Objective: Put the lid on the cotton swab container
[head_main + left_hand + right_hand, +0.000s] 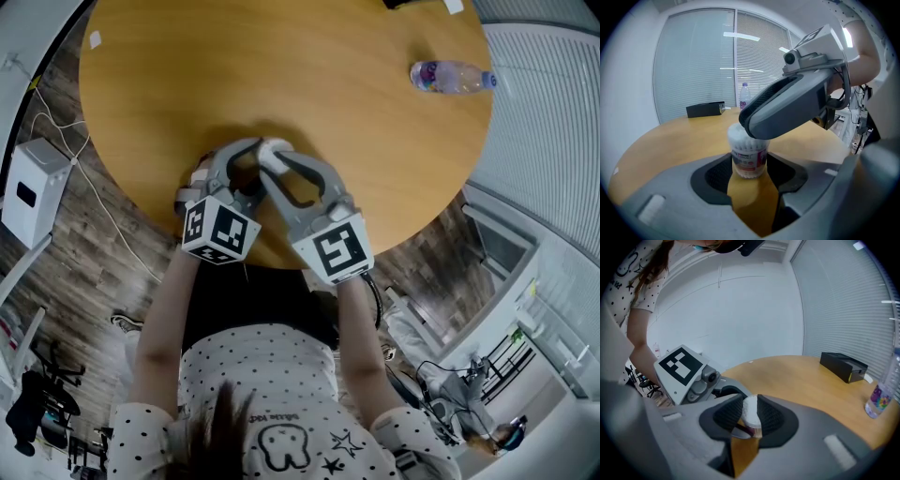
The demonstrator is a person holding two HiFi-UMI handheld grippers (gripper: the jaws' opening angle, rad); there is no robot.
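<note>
Closest in, saw a polka-dot shirt (272,403) and two bare forearms (159,328) stretched toward the near edge of a round wooden table (169,84). Found a marker cube (220,230) on each gripper, just over the table's rim.

Next, found the left gripper (749,172) clamped on the cotton swab container (747,157), with its pads pressed against both sides of the lower half. Saw the container standing upright, but could not tell whether it rested on the tabletop or hung just above it. Made out white swab tips (737,136) through the clear wall and a pink-and-white label (749,161) round the body.

Found the right gripper (749,414) crossing over from the other side, its jaws pinching the white lid (751,408) by its edge. Saw the lid sitting at the container's top. Could not tell whether it was pressed fully home.

Farther off, noted a water bottle (881,399) standing well apart toward the table's far right. Noted a black box (843,365) near the far edge. Beyond both, saw closed blinds (693,61) across the windows.
</note>
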